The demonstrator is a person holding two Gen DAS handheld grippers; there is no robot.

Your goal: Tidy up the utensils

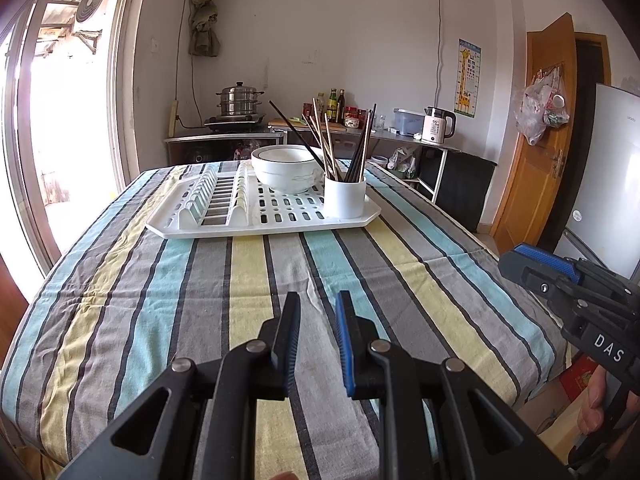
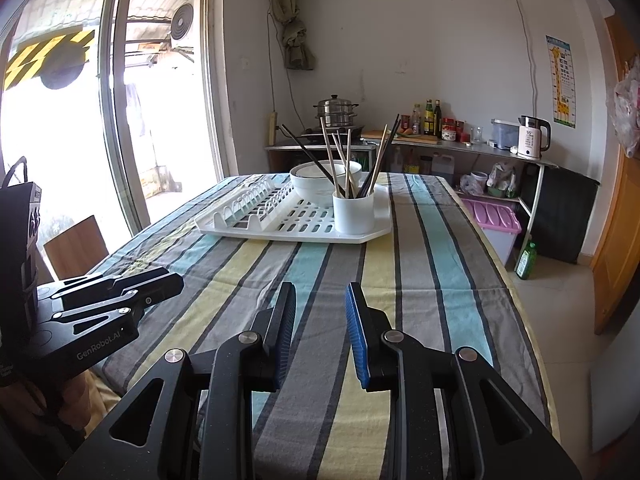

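Note:
A white cup [image 1: 345,198] full of dark and light wooden chopsticks [image 1: 330,144] stands on the right corner of a white dish rack [image 1: 200,224] at the table's far end. A white bowl [image 1: 286,172] sits on the rack behind the cup. My left gripper [image 1: 318,300] hovers open over the near part of the striped cloth, nothing between its fingers. My right gripper [image 2: 320,292] is also open and empty, well short of the cup [image 2: 354,212], chopsticks [image 2: 348,160], bowl [image 2: 312,184] and rack [image 2: 280,236]. Each gripper shows at the edge of the other's view.
The striped tablecloth [image 1: 248,280] covers the table. Behind it a counter carries a steel steamer pot [image 1: 239,100], bottles [image 1: 335,105] and a white kettle [image 1: 438,125]. A fridge [image 1: 616,184] and wooden door [image 1: 536,152] stand to the right. A pink-lidded bin [image 2: 494,216] and green bottle [image 2: 525,260] sit on the floor.

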